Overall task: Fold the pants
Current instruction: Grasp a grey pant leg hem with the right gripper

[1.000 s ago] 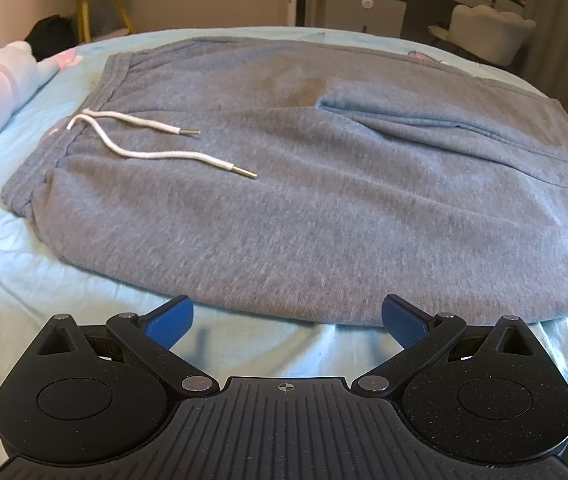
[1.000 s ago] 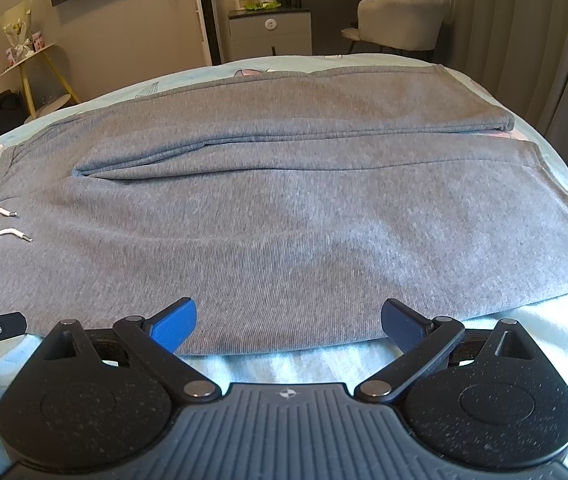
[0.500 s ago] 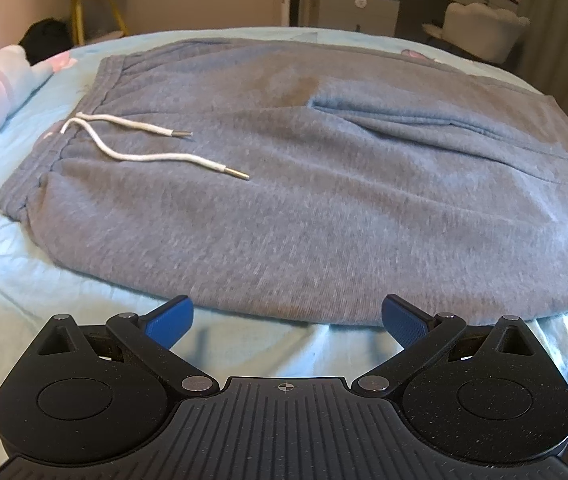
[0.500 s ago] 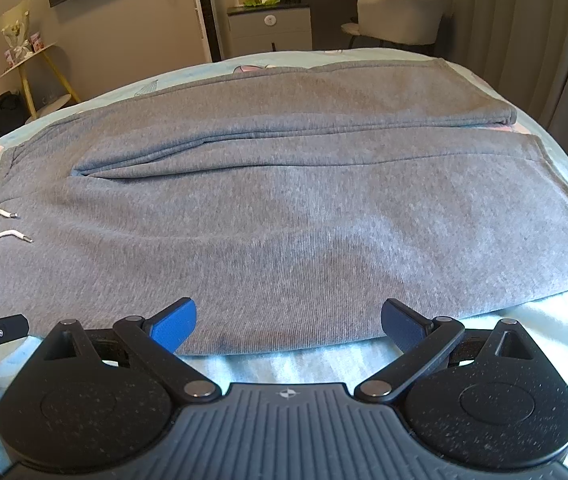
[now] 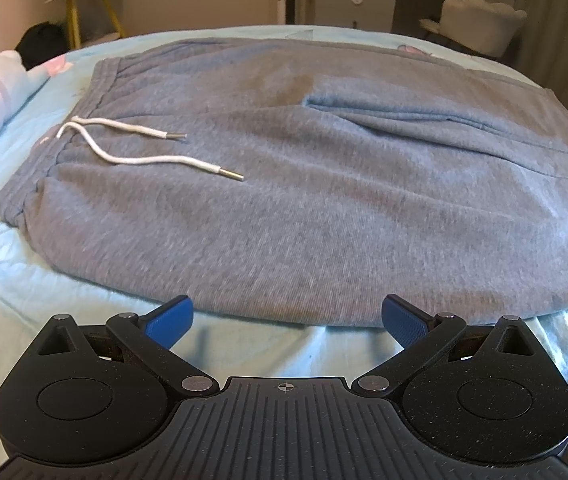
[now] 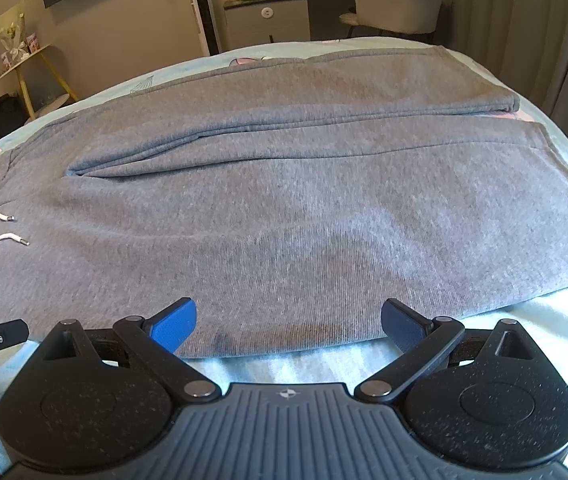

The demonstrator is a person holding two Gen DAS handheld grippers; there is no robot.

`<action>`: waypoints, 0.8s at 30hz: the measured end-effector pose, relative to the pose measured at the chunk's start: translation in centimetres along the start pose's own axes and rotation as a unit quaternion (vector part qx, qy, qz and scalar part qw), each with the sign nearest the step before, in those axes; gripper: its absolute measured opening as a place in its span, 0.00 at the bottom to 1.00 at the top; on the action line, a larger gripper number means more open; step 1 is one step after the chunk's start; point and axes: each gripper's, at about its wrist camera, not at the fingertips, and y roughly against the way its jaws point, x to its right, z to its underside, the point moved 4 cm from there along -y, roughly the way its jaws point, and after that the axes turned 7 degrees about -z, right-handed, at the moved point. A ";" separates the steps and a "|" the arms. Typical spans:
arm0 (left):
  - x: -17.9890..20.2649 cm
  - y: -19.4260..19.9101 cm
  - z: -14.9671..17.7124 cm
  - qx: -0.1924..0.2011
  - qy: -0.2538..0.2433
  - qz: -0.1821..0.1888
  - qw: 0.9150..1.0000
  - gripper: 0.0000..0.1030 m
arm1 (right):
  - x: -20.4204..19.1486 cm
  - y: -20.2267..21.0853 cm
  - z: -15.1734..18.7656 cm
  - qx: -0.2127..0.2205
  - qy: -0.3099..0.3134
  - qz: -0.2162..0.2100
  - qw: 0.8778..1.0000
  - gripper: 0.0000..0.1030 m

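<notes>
Grey pants point(image 5: 324, 200) lie flat on the bed point(image 5: 23, 280); I hold left tool point(image 5: 287, 316) and right tool point(image 6: 288, 318) spread apart at the near edge, seemingly ready to grip.

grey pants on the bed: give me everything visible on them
The grey pants look like soft fleece knit. They lie flat and unfolded on the light blue bedsheet, both legs side by side, hems to the right, with a crease at the crotch. The gathered waistband is to the left; a white drawstring with metal tips lies loose on the front. Neither open hand-held gripper touches them.
</notes>
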 end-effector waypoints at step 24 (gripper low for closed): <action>-0.6 -2.1 -9.9 0.069 0.101 -0.053 0.991 1.00 | 5.4 -7.4 -3.4 -0.085 -0.018 0.070 0.994 0.96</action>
